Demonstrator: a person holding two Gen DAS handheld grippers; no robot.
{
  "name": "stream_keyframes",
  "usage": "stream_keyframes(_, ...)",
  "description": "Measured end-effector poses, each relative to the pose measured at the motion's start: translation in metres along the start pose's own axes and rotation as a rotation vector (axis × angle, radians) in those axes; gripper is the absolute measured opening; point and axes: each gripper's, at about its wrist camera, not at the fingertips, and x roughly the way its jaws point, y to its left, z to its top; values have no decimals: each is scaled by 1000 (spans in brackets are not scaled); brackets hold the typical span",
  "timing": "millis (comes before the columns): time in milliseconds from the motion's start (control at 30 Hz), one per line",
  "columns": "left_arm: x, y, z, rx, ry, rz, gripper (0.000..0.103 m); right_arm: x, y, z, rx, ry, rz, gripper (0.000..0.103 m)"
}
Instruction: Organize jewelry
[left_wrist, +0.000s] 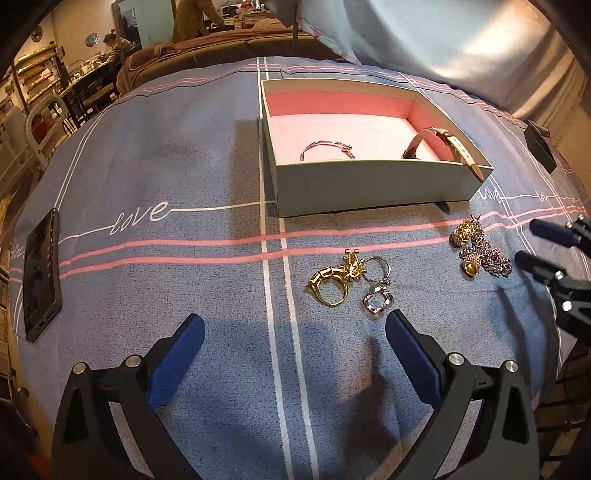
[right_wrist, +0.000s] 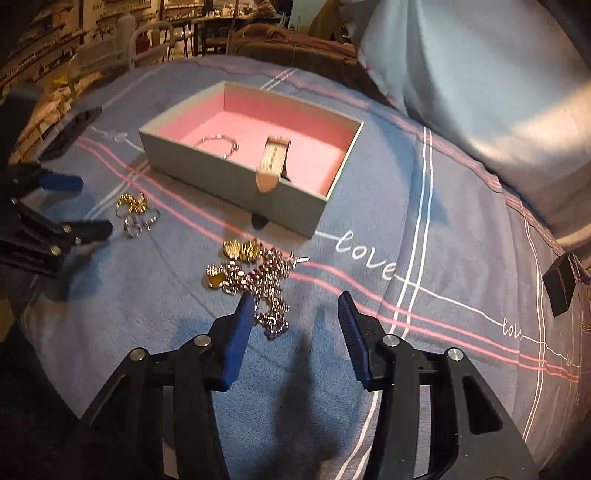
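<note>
- Phone (left_wrist: 41, 275), dark, lies flat at far left of the left wrist view on the bedspread (left_wrist: 166, 177), a grey-blue cloth with pink and white stripes and "love" script.
- Left claw (left_wrist: 294, 330), bottom centre of that view: blue pads spread wide, holding nothing, hovering above the cloth.
- Gold ring (left_wrist: 330, 286) just beyond the claw, touching a silver ring cluster (left_wrist: 376, 291) on its right.
- Box (left_wrist: 369, 188), pink-lined, upper centre: a thin bangle (left_wrist: 327, 148) lies inside at left, and a beige watch (left_wrist: 448, 146) has its strap draped over the near right corner.
- Chain and gold charm pile (left_wrist: 480, 253), right of centre, on the cloth, near the box front.
- Right claw (right_wrist: 295, 308), bottom centre of the right wrist view: open wide, gripping nothing; its left pad sits just beside the pile's chain (right_wrist: 269, 295), contact unclear.
</note>
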Motion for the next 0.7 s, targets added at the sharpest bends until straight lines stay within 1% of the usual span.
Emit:
stream_keyframes(67,1,0,0,-5,1,0,97,19,4,-8,-7,22,22,46)
stream_keyframes(133,2,0,0,-5,4,2,97,25,5,-7,1,-31,35,46)
stream_keyframes(233,5,-2,1,-6,11,-1,97,38,3,2,37,-74,56,46)
stream_keyframes(300,5,-4,1,0,12,-1,97,43,3,8,67,-81,77,37)
stream_keyframes(333,5,-4,0,4,12,-1,97,42,5,9,71,-77,91,25)
stream_keyframes(367,5,-5,0,6,11,-1,97,40,6,10,74,-71,79,13)
stream_keyframes(400,4,-4,0,6,9,0,97,36,8,11,76,-66,73,9)
stream_keyframes(467,4,-4,0,8,8,2,97,22,6,7,113,-98,89,8)
stream_keyframes(567,6,-4,1,13,8,15,97,-17,-3,8,163,-191,71,8)
stream_keyframes(700,5,-8,1,20,4,11,97,-70,-17,16,198,-307,62,8)
